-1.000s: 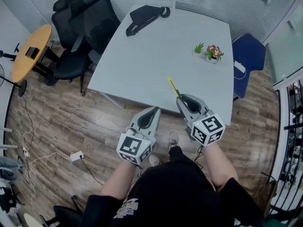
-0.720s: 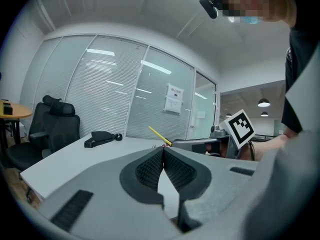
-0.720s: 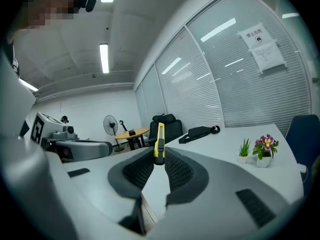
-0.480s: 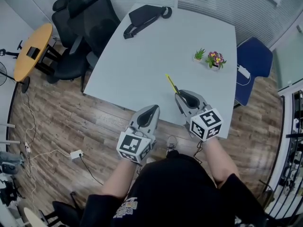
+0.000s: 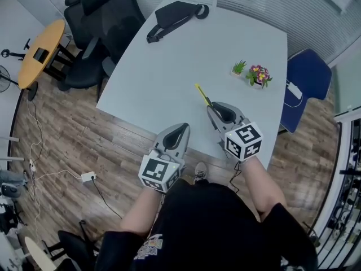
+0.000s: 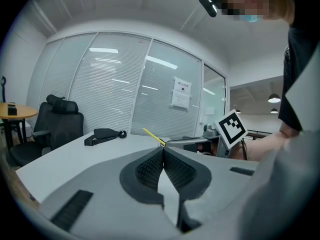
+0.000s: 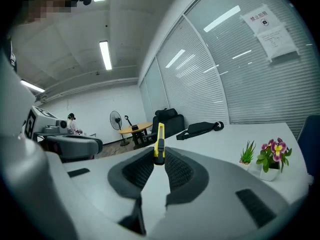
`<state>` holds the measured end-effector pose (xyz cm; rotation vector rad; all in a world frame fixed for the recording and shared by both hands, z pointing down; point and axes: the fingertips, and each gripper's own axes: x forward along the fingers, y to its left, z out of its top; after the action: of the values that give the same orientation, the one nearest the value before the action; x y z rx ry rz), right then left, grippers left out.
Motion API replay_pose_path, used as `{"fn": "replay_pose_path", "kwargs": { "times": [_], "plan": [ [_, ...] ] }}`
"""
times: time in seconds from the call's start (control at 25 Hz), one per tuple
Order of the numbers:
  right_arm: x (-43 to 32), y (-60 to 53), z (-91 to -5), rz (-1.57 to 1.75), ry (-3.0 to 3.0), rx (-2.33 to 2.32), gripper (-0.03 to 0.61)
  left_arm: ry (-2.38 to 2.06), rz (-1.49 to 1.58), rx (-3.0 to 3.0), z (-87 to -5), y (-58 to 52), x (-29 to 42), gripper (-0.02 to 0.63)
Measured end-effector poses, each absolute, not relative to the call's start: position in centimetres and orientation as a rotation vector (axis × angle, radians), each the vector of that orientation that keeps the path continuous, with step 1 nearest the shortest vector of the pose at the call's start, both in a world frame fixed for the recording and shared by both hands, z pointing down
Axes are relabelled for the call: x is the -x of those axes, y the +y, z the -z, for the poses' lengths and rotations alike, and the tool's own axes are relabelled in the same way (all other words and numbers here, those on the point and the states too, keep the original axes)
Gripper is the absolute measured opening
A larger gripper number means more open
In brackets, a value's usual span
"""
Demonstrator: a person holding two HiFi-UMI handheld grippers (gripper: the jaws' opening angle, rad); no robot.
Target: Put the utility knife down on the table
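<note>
the right gripper (image 7: 159, 156) has its jaws clamped on the lower end of the yellow utility knife (image 7: 159, 143), whose body sticks out past the fingertips. the right gripper view shows that grip straight on. the head view shows only the knife's yellow length angling away from the person over the pale surface (image 5: 169, 66), and cannot tell whether it touches. the left gripper view sees it from the side, slanting upward and clear of the surface. the left gripper (image 6: 163, 151) has its jaws pressed together with nothing between them; in the head view it hangs off the near edge, over the wooden floor (image 5: 84, 140), just beside the right one.

the right gripper sits just inside the surface's near edge, toward its right corner. a wide bare stretch lies ahead of the knife. two small potted plants (image 5: 251, 72) stand near the right edge, and a black bag (image 5: 175, 17) lies at the far end, well apart from both grippers. black office chairs (image 5: 101, 21) crowd the left side, a blue chair (image 5: 307, 75) the right.
</note>
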<state>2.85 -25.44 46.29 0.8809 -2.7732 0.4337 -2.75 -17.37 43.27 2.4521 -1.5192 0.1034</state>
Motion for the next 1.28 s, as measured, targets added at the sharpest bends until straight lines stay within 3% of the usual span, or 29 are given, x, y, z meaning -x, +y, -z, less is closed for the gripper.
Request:
{"fn": "replay_pose_path", "kwargs": {
  "times": [1.28],
  "plan": [
    [-0.3, -31.7, -62.6, -0.611, -2.397, -0.958, 0.069, -1.179, -0.223, -2.509, -48.2, -22.4, 5.1, 0.005]
  ]
}}
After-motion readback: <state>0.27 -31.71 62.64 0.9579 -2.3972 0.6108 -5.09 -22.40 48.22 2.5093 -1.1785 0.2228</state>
